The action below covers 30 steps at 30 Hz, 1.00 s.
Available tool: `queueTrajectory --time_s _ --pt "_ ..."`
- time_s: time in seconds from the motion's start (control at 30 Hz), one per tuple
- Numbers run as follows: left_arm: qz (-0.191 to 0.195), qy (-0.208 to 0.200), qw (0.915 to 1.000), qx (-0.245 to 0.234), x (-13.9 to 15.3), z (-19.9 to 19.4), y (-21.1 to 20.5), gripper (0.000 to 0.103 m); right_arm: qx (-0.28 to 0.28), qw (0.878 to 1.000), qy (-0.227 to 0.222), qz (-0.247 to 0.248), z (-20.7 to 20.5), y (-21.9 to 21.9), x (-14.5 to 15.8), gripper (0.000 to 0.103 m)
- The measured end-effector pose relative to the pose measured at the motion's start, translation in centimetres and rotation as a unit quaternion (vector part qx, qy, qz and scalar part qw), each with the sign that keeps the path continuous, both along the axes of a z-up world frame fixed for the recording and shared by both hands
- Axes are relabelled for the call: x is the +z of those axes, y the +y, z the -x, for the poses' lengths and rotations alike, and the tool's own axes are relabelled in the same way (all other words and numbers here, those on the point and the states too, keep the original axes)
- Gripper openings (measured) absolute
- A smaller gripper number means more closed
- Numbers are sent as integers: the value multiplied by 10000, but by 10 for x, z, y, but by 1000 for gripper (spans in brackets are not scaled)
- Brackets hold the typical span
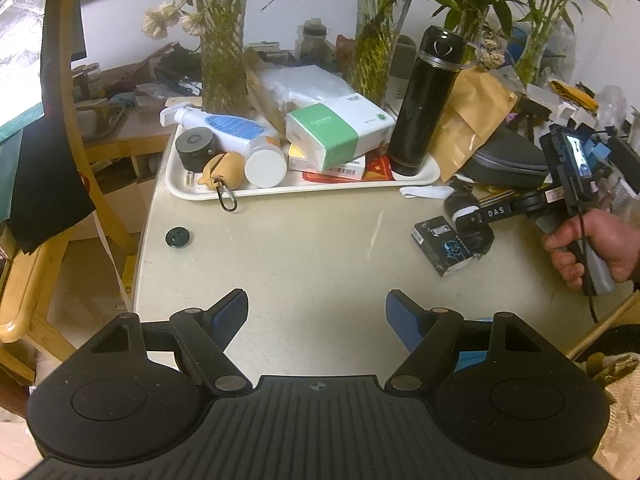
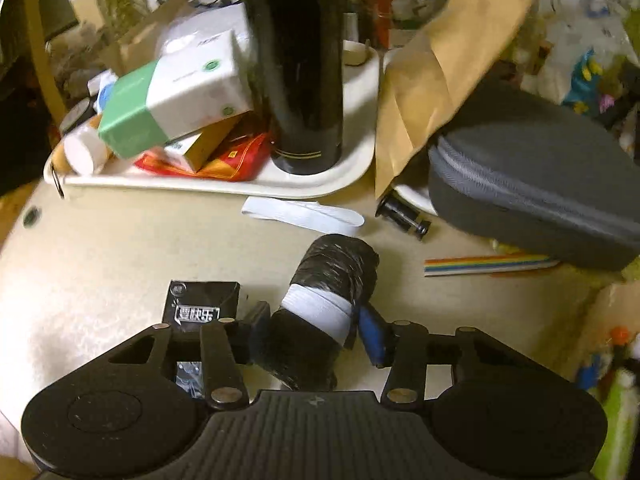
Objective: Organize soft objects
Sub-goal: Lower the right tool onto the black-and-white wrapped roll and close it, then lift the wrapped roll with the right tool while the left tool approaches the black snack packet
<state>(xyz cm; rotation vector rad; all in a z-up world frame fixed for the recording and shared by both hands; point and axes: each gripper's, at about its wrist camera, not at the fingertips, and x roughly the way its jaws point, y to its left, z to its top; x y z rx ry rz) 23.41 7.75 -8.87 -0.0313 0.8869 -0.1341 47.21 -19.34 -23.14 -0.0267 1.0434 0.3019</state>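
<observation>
Two tongs, left tongs (image 1: 316, 316) spread wide over bare table (image 1: 304, 240), right tongs (image 2: 314, 330) pinching black wrapped roll (image 2: 324, 300).

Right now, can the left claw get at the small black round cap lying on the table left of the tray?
Probably yes. The left claw hangs open and empty over bare table, and the cap lies alone ahead to its left, clear of the tray. Nothing sits between them.
</observation>
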Motion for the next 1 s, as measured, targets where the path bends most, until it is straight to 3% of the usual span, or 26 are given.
queueTrajectory --time_s 0.07,0.47,0.57,0.63,1.0 --pt "-35 -10 10000 14 -1 0 0 76 -193 9995 109 -209 -1 -7 -7 54" --pt "-69 7 10000 7 -3 -2 -3 76 -317 9982 -425 294 -6 -3 -13 58" --pt "-66 10 10000 34 -3 -3 -3 76 -287 9977 -333 517 -10 -1 -20 48" --pt "-50 7 10000 50 -3 -4 -2 76 -277 9979 -312 494 -10 -2 -19 48" --pt "0 -82 9999 105 -1 -6 -4 76 559 9964 -11 638 16 35 -9 47"
